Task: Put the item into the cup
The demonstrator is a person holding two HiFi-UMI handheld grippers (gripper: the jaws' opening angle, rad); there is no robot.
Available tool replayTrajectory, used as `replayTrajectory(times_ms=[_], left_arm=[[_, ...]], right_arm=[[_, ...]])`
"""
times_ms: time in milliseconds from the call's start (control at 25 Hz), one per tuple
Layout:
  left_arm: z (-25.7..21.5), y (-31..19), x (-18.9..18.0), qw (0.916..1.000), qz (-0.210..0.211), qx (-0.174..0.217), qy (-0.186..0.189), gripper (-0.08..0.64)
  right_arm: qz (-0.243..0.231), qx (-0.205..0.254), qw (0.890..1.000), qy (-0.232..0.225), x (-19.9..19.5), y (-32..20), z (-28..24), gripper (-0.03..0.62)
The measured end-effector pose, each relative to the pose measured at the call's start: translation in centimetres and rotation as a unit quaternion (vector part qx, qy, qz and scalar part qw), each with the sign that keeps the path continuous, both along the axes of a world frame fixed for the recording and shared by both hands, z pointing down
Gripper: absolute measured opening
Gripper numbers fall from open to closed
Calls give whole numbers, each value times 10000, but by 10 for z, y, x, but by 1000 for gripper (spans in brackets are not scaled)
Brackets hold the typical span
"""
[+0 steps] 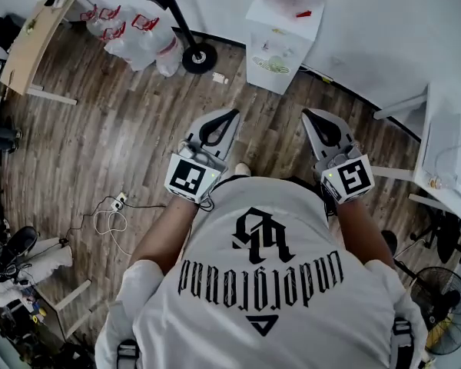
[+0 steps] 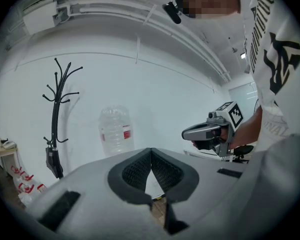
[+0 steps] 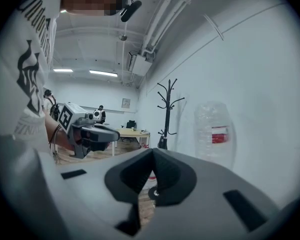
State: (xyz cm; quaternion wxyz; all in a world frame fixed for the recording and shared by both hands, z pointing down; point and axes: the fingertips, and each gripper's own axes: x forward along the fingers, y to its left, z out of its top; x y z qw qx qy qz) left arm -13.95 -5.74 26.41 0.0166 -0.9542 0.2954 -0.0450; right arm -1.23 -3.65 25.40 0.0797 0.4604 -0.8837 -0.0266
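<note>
- Mostly, a wood plank floor (image 1: 123, 129) fills the head view, w/ a white wall (image 1: 384, 21) along the top.
- Person's white T-shirt (image 1: 269, 298) w/ black print takes up the lower middle. Both forearms reach fwd, one gripper in each hand, held over the floor.
- White water dispenser (image 1: 280, 48) stands at the wall straight ahead, w/ a clear bottle (image 2: 115, 129) w/ red label upside down on top.
- Wooden table (image 1: 31, 44) in the top-left corner; a white table (image 1: 446, 152) at the right edge.
- Black coat stand (image 1: 177, 21) left of the dispenser, round base on the floor.
- Clear bags w/ red handles (image 1: 131, 33) bunched on the floor btw the wooden table and the coat stand.
- Floor fan (image 1: 446, 310) lower right.
- L gripper (image 1: 232, 114): jaws closed tip to tip, nothing btw them, pointing twd the dispenser.
- R gripper (image 1: 307, 114): jaws also closed, nothing btw them, level w/ the L one and well apart from it.
- White power strip w/ loose cable (image 1: 115, 206) on the floor, left of the person.
- Cup and item: in no view, can't tell where they are.
</note>
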Motion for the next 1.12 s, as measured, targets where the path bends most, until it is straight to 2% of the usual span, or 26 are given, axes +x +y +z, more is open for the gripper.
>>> replayTrajectory(times_ms=[280,560,880,960,1120], left_arm=[[-20,52,33,9993,-321,-59,159,5],[-21,109,95,9990,-428,-93,52,5],[-27,175,133,9983,-571,-62,-72,5],[-29,190,139,9984,-553,5,-89,5],[-28,219,146,9981,-594,-98,-113,5]], right_arm=[[-275,106,9996,31,34,44,-4,6],[-337,75,9994,37,98,106,-3,6],[-435,-45,9990,70,145,177,2,6],[-459,-28,9989,66,152,192,0,6],[-514,-96,9986,17,158,220,-1,6]])
